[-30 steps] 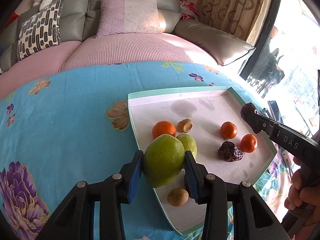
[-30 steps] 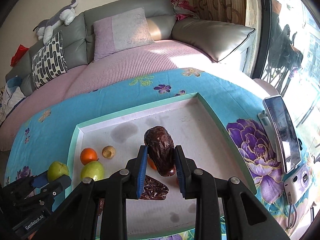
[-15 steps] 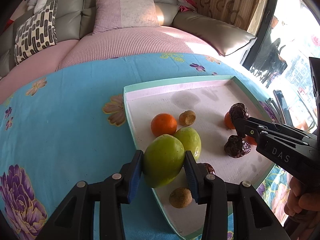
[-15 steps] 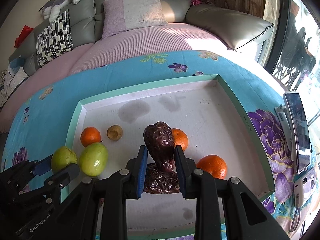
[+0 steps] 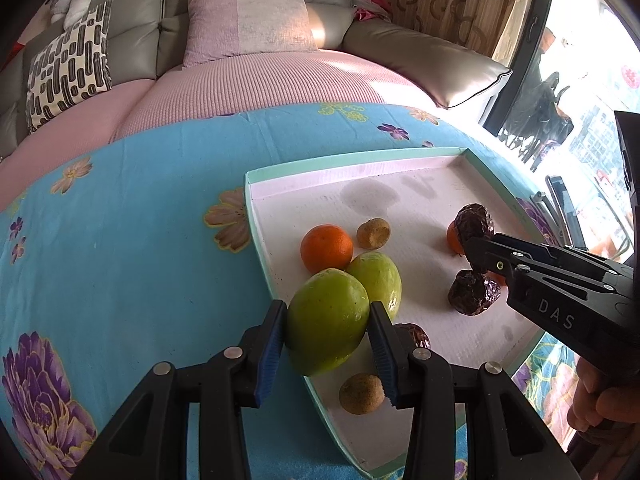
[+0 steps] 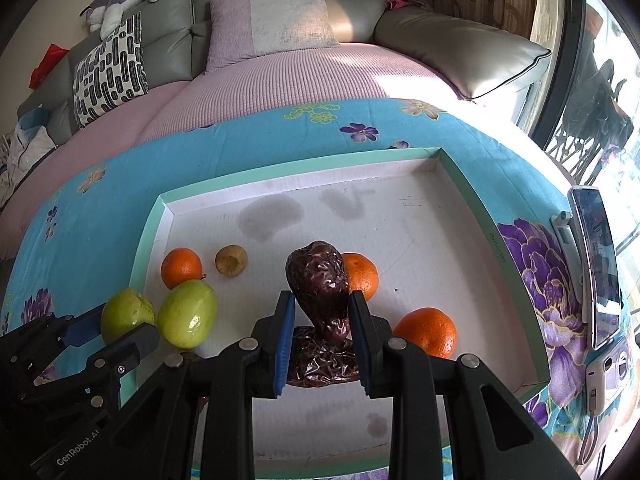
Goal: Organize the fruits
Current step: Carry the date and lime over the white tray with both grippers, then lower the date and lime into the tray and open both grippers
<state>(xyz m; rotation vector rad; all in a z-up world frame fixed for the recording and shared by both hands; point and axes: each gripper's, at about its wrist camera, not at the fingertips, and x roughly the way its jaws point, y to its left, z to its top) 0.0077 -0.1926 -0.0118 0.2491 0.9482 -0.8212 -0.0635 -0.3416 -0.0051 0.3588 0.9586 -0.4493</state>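
My left gripper [image 5: 327, 344] is shut on a green fruit [image 5: 326, 322], held at the left rim of the white tray [image 5: 256, 208], touching a second green fruit [image 5: 378, 278] inside it. An orange [image 5: 326, 248] and two small brown fruits [image 5: 373, 233] [image 5: 361, 393] lie nearby. My right gripper [image 6: 321, 330] is shut on a dark wrinkled date [image 6: 320, 284], held just above another date [image 6: 320, 362] lying on the tray floor. Two oranges [image 6: 362, 274] [image 6: 426, 332] sit right of it. In the right wrist view the left gripper [image 6: 108, 332] shows at lower left with its green fruit [image 6: 126, 312].
The tray [image 6: 472, 188] rests on a blue floral cloth [image 5: 120, 220] over a table. A phone [image 6: 596, 256] and a small camera [image 6: 608, 372] lie along the table's right edge. A sofa with pillows [image 5: 248, 16] stands behind. A hand [image 5: 600, 404] holds the right gripper.
My right gripper has carried its date lower and nearer, down to just above the lying date. The left gripper with the green fruit has stayed at the tray's left rim.
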